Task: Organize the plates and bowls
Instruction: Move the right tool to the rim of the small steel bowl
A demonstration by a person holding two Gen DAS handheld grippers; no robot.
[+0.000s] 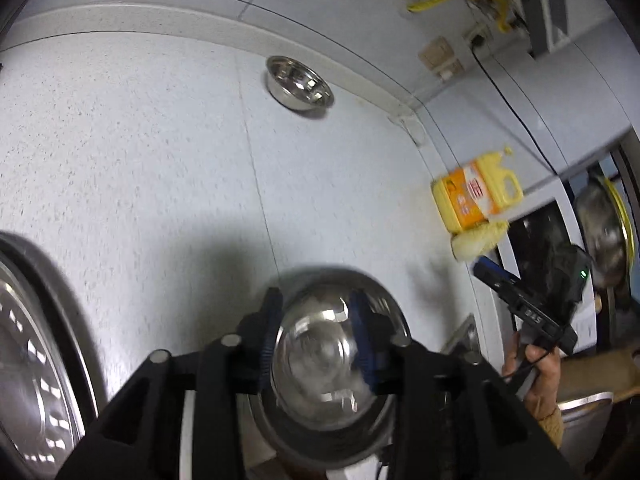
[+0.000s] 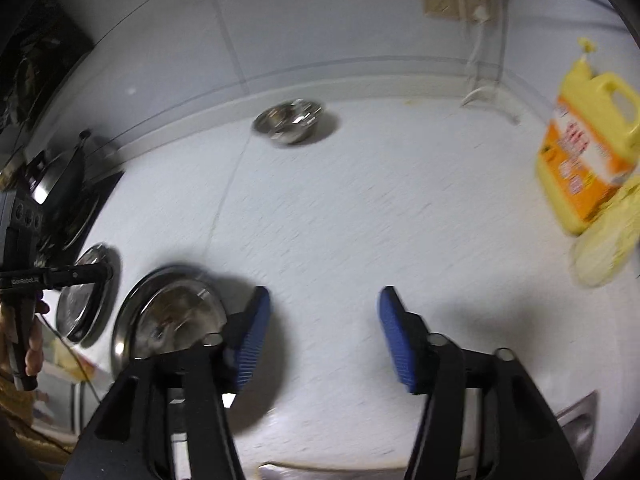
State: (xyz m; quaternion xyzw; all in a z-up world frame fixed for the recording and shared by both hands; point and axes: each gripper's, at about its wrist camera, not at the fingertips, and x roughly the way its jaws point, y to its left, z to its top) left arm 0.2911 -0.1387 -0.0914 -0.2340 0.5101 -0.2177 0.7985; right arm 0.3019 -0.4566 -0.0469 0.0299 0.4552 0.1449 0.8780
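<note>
The left gripper (image 1: 316, 336) is hanging over an upturned steel bowl (image 1: 320, 364) with its blue pads standing apart on either side of the dome; whether the pads are touching the metal cannot be told through the blur. That bowl is sitting base-up on a round steel plate (image 2: 124, 332) near the front edge of the speckled white worktop (image 1: 160, 160). Just to the left of it, a second steel plate (image 2: 86, 292) is lying flat, and the left wrist view is catching its broad rim at the lower left.

The right gripper (image 2: 324, 320) is pointing down at bare worktop, its jaws standing wide apart with nothing between them, just to the right of the bowl and plate. In the left wrist view a hand (image 1: 532, 364) is showing, gripping the right gripper's handle.

Further back, a small steel bowl (image 2: 290, 120) is sitting upright and alone near the raised back edge of the worktop, well apart from both grippers. Off to the right, a yellow detergent jug (image 2: 588, 152) with an orange label is standing near the edge, with a pale yellow cloth (image 2: 608, 248) lying just in front of it. On the tiled wall above, beige wall sockets (image 2: 458, 0) are showing, one with a white plug in it.
</note>
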